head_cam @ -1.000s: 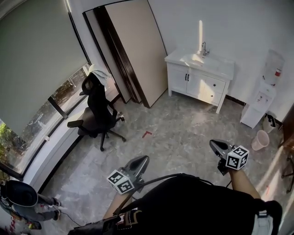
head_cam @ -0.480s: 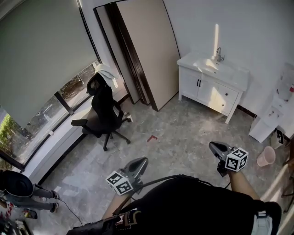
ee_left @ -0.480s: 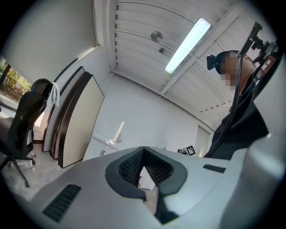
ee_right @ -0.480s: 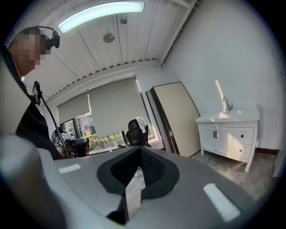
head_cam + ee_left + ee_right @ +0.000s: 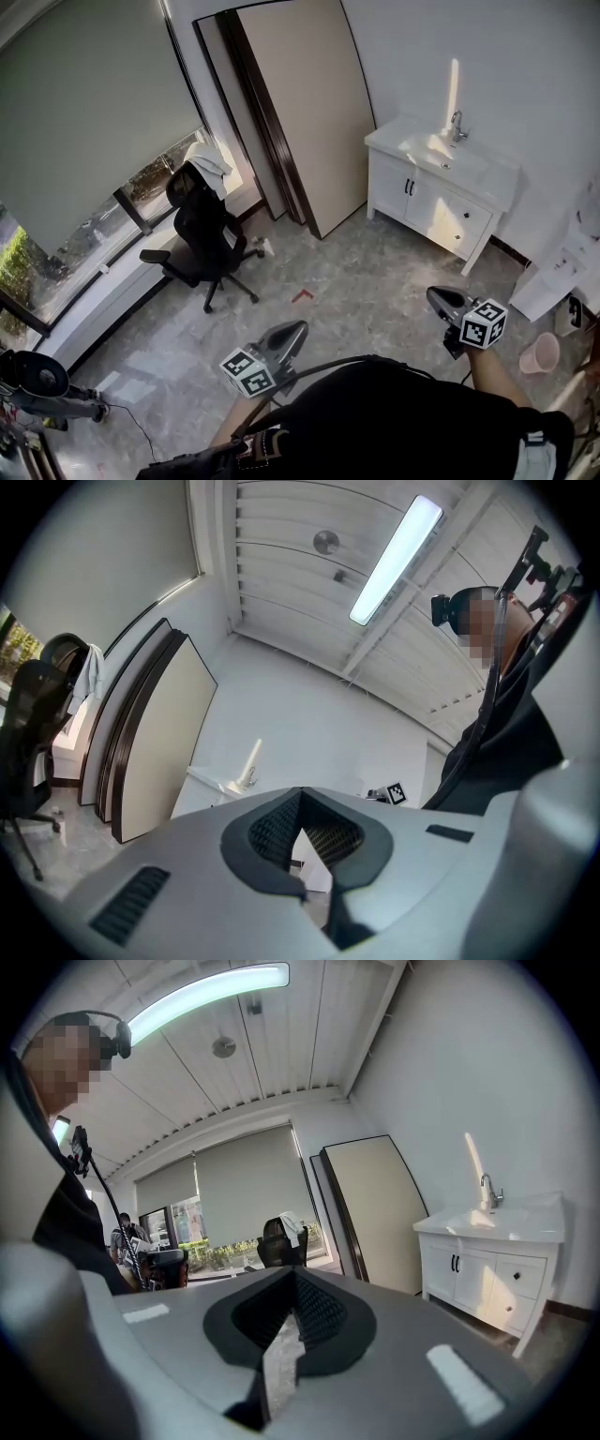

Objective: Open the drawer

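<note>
The person stands mid-room in a black top (image 5: 375, 422), a tool carried out ahead in each hand; the left forearm (image 5: 228, 433) shows only as a bare strip beside the body, the right forearm (image 5: 491, 373) reaches forward and outward. The left gripper (image 5: 300, 326) sits low and central, nose about level and aimed across the floor (image 5: 356, 277), its marker cube (image 5: 247, 370) tilted up toward the head; its jaws are pressed together at the tips with nothing between them. The right gripper (image 5: 432, 294) is held off to the side at much the same height, nose toward the white vanity cabinet (image 5: 427, 192); its jaws are likewise closed tight and empty. The drawer (image 5: 466, 217) is in the right half of that cabinet, under the sink (image 5: 441, 150) and beside two small doors (image 5: 398, 183); it looks pushed in flush, and both grippers are well apart from it. A black office chair (image 5: 202, 234) stands by the window (image 5: 155, 178); tall door panels (image 5: 300, 112) lean between chair and cabinet.
</note>
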Demonstrator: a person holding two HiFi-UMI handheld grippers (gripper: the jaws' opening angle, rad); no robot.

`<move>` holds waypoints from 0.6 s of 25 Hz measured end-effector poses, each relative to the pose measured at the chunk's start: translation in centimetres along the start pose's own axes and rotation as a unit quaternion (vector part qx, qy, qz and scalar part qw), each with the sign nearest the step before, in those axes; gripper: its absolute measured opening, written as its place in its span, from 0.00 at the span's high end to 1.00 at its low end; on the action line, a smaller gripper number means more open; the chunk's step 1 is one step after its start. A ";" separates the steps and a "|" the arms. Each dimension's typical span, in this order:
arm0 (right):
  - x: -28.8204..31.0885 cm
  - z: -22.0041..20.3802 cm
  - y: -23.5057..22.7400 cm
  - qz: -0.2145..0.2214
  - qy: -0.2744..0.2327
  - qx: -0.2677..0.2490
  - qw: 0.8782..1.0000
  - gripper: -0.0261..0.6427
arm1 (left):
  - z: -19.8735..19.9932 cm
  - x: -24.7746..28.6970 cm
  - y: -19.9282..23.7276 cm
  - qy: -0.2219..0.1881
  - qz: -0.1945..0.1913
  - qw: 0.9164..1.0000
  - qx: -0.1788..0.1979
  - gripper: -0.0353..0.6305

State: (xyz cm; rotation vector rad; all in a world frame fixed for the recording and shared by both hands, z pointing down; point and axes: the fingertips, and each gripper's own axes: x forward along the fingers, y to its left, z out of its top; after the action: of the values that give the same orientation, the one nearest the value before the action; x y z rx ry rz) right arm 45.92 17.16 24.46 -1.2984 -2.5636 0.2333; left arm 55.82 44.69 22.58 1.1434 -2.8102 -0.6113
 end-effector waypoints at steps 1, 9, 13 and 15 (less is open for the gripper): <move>-0.1 0.1 -1.0 0.000 0.000 0.002 1.000 0.96 | -0.2 1.0 0.1 0.000 0.001 1.000 0.000 0.95; 1.0 -0.1 -6.7 -0.007 0.006 0.020 1.000 0.96 | -1.5 6.7 2.1 0.012 -0.008 1.000 -0.013 0.95; 2.8 -0.1 -8.9 -0.020 0.008 0.026 0.999 0.96 | -1.5 8.5 5.2 0.015 -0.016 0.999 -0.024 0.95; 4.1 0.4 -10.1 -0.030 0.007 0.028 0.999 0.96 | -1.1 9.8 6.9 0.019 -0.024 0.999 -0.025 0.95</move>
State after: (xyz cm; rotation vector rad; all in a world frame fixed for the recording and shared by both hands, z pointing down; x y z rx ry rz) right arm 35.79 14.51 27.32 -1.1975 -2.5617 0.2814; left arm 44.37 42.15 25.13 1.2030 -2.7284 -0.6521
